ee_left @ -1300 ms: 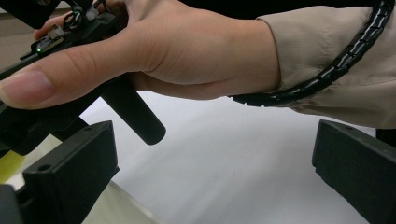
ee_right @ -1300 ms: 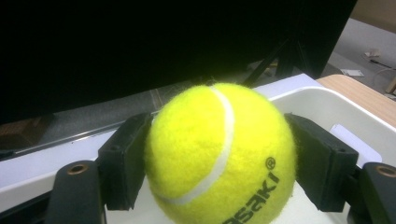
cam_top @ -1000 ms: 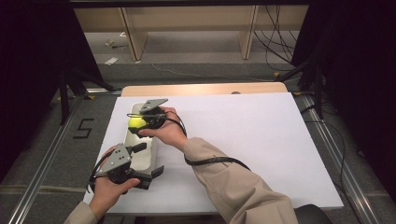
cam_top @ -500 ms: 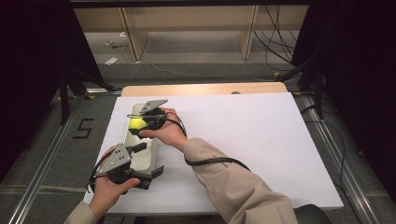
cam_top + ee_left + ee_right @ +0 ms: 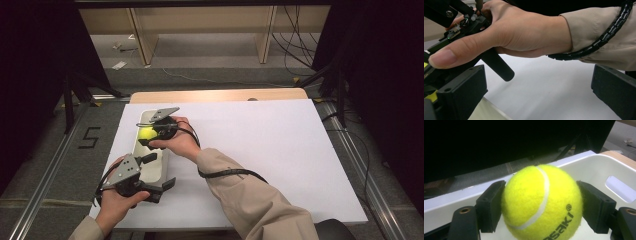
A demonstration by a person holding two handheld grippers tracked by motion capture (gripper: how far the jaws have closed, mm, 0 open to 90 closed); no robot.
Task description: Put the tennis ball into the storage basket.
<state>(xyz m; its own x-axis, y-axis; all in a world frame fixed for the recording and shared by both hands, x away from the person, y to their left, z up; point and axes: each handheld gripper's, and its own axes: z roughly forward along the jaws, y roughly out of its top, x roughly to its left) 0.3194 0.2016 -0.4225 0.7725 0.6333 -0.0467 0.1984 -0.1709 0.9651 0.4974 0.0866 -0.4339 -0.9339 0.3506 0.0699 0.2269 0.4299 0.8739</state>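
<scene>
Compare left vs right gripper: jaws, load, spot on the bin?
1. The right gripper has its jaws clamped on the ball; the left gripper has its jaws wide apart with nothing between them.
2. The right gripper sits over the far part of the bin; the left gripper is at the bin's near end.
Shared: each is held in a hand and carries a grey plate on top.

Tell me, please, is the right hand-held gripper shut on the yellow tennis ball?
Yes: both black pads press the yellow tennis ball.
</scene>
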